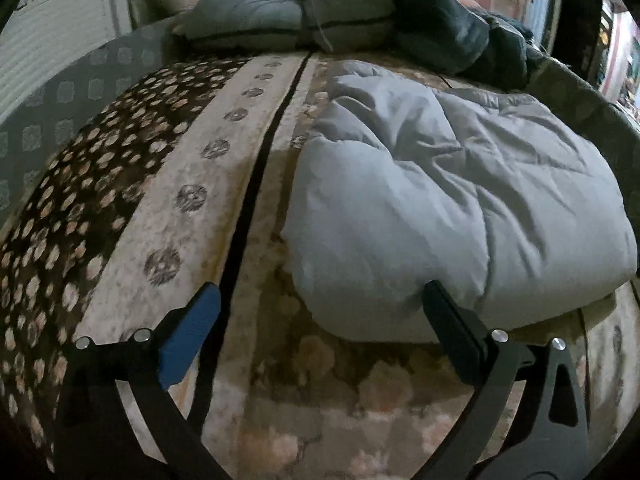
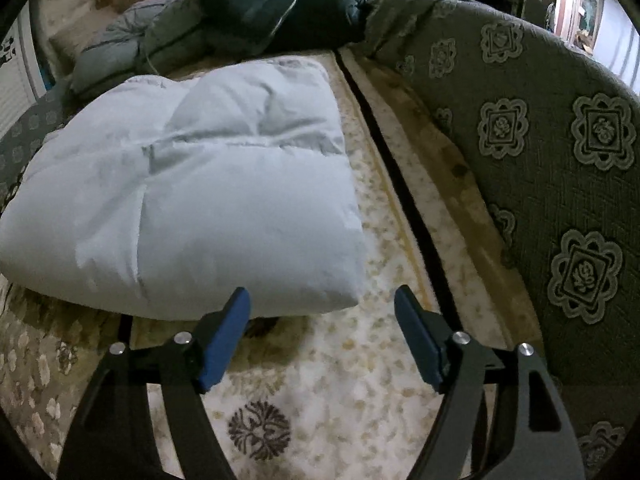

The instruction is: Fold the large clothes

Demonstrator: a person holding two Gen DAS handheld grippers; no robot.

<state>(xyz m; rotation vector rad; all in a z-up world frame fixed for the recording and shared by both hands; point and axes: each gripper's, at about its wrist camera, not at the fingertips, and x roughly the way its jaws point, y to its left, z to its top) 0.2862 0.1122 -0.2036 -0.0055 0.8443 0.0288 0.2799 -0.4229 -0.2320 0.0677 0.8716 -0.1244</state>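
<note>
**Puffy jacket sits folded, both grippers hanging loose at its near edge**

Closest in, both tools are spread wide and gripping nothing. In the left wrist view the left gripper (image 1: 320,304) has its dark finger (image 1: 448,328) right up against the near edge of the pale jacket (image 1: 452,200), maybe touching, while the blue finger (image 1: 188,340) sits over bare cover. So the bundle lies ahead and to the right of that one. In the right wrist view it's mirrored: the right gripper (image 2: 322,312) has its left blue finger (image 2: 226,336) at the jacket's (image 2: 188,200) near edge, and the bundle fills the centre-left of frame.

The jacket looks already folded into a thick pad, its long axis running roughly across between the two tools. I'd say both hands are about equally near.

Under it is a patterned cover (image 1: 132,200) with a dark stripe (image 1: 260,168) running away from the camera. Further back, at the top of both views, darker jackets (image 2: 276,4) are piled up. On the right of the right view is a grey upholstered back (image 2: 560,160) with flower medallions.
</note>
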